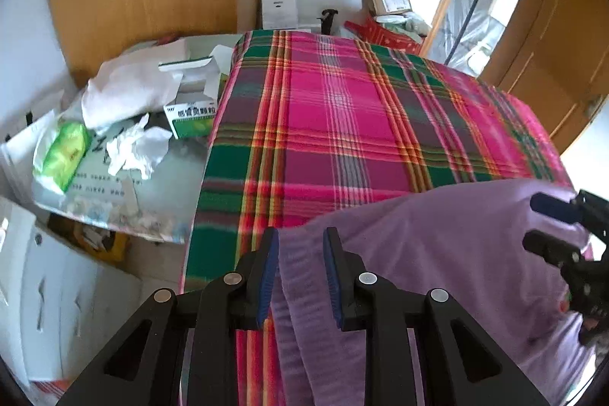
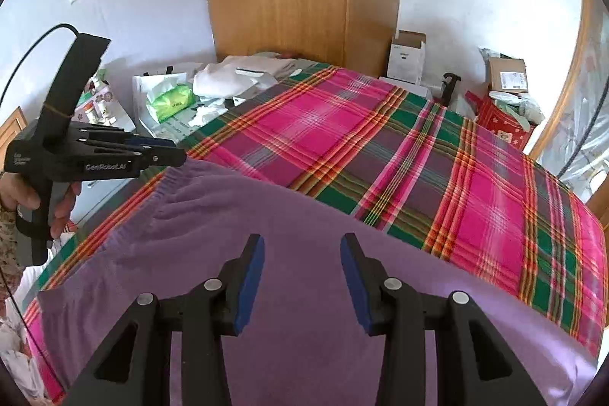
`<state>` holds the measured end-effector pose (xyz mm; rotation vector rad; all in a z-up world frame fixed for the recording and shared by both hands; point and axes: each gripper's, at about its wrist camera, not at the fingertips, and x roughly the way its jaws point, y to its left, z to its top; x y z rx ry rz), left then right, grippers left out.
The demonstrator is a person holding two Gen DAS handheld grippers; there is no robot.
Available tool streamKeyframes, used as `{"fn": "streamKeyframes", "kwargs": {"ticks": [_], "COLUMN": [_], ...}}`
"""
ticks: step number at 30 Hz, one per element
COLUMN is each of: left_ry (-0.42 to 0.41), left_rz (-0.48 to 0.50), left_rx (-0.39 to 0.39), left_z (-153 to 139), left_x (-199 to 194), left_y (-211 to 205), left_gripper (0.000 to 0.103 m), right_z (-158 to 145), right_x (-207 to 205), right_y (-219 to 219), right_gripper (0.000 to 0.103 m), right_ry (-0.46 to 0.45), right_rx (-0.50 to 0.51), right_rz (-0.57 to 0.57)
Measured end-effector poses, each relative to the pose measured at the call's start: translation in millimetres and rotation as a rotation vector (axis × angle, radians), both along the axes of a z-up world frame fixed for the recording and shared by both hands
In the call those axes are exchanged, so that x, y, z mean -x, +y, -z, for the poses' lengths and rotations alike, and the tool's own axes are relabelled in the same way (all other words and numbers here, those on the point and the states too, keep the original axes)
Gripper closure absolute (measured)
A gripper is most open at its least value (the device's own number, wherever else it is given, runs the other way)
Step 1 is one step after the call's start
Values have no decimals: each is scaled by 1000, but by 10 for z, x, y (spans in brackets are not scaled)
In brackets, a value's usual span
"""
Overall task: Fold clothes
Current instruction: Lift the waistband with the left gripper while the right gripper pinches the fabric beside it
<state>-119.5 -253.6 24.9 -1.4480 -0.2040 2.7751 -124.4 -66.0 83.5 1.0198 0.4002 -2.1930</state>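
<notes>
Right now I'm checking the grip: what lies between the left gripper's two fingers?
In the left wrist view, the elastic waistband edge of the purple garment lies between the open fingers of the left gripper, over the plaid blanket.

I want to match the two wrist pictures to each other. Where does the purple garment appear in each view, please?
Left wrist view: the purple garment fills the lower right, and its ribbed edge lies between the left gripper fingers.
Right wrist view: the purple garment spans the lower half, under the right gripper.
Shared landmark: the plaid bed cover.
</notes>
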Motion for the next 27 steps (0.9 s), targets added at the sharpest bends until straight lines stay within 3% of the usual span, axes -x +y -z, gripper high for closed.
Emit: {"fn": "streamKeyframes", "kwargs": {"ticks": [11,16,20,27], "left_ry": [-32,-31,-29,-6], "left_rz": [48,105,121,201], "left_rx": [46,41,0,88], "left_z": [202,261,271,285], "left_x": [253,253,264,163], "left_y": [-21,24,-16,150], "left_gripper": [75,61,59,54], "right_z": [285,397,483,549], "right_x": [461,609,639,651], "right_y": [-146,-123,-121,-108], "right_gripper": [59,56,55,52], "right_ry": [-25,-74,-87,-81], "right_rx": [-35,-27,-41,-34], "right_rz": [-69,-81,-86,-102]}}
